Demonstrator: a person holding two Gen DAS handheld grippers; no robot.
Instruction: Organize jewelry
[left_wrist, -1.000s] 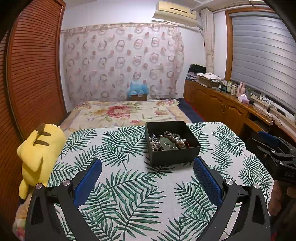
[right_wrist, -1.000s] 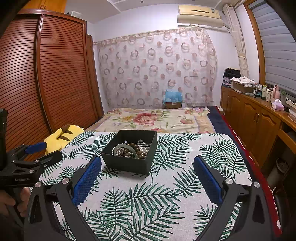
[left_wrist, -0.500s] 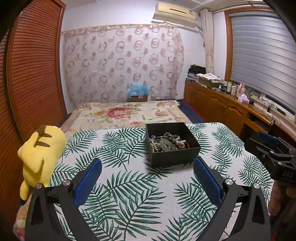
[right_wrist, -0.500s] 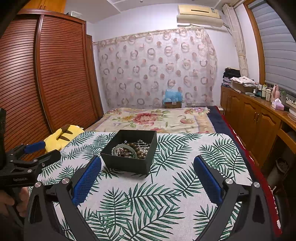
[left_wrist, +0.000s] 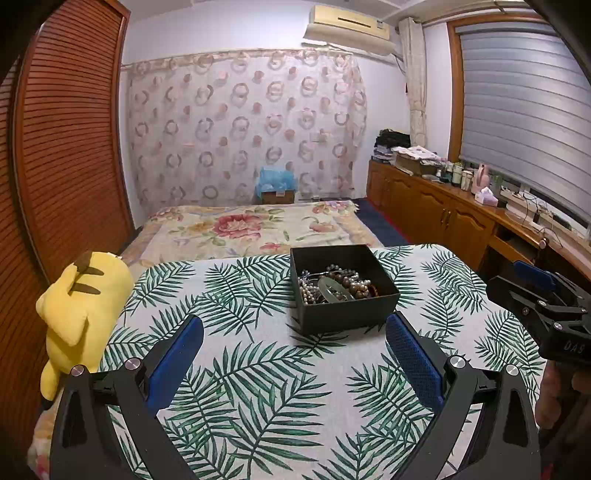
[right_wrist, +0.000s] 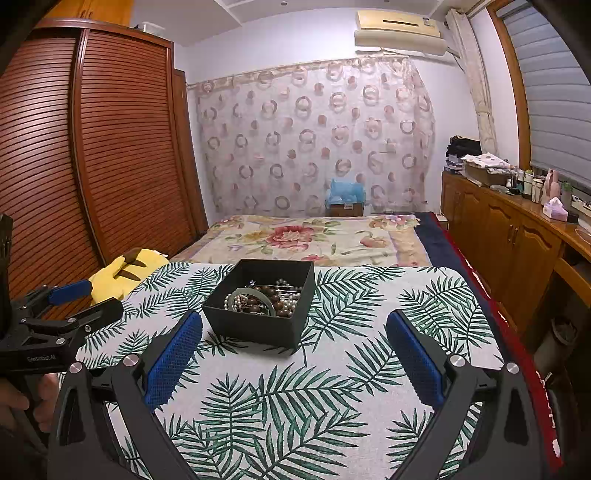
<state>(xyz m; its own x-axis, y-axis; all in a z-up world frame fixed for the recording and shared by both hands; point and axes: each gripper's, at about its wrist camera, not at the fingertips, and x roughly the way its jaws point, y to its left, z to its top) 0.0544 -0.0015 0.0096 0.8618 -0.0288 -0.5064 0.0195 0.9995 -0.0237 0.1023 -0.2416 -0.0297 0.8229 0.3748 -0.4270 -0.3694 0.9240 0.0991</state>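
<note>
I hold my left tool over the near part of the table, and its blue fingers are spread wide with nothing in them. My right tool is spread wide and holds nothing too. The black box sits on the leafy cloth toward the far side of the table, a bit past the tips of both tools. It is full of jewelry: beads, pearls and a green bangle, all mixed up. Nothing stands between the tools and the box. A yellow plush toy lies at the table's left edge. The bed is behind the table. A long wooden cabinet runs along the right.
</note>
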